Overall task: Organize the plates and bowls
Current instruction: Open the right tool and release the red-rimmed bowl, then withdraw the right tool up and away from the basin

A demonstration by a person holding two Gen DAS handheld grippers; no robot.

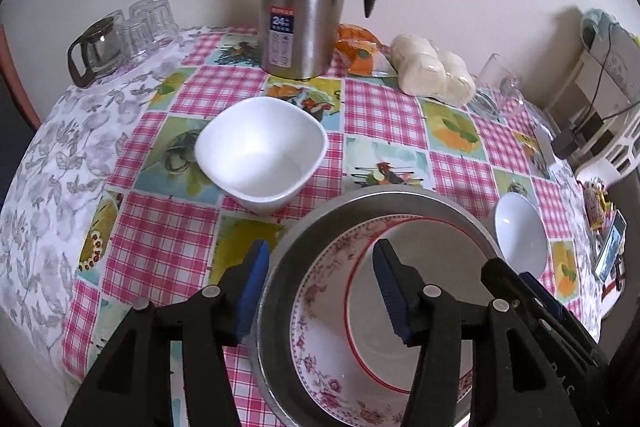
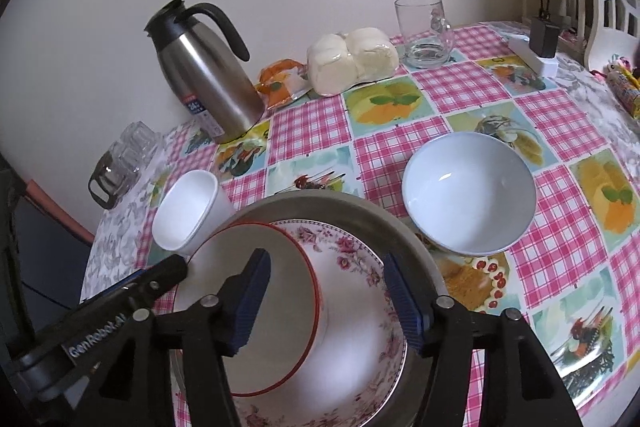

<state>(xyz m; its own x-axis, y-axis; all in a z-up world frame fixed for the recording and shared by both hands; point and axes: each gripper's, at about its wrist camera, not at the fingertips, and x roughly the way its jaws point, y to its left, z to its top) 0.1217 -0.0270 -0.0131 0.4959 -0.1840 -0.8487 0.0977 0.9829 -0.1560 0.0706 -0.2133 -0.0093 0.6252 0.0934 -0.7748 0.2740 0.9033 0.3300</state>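
Centrally, a red-rimmed bowl (image 2: 256, 311) is nested in a floral bowl (image 2: 352, 311) inside a metal pan (image 2: 416, 267) on the tabletop (image 2: 312, 131). Both the left gripper (image 1: 320, 291) and right gripper (image 2: 324, 303) are seen with jaws open, gripping nothing. Only the right view shows the glass mug (image 2: 424, 31) fully.

home dining table, checked fruit-print tablecloth (image 1: 384, 115), steel thermos jug (image 1: 302, 7), glass mug (image 2: 424, 29), bagged buns (image 2: 352, 61)
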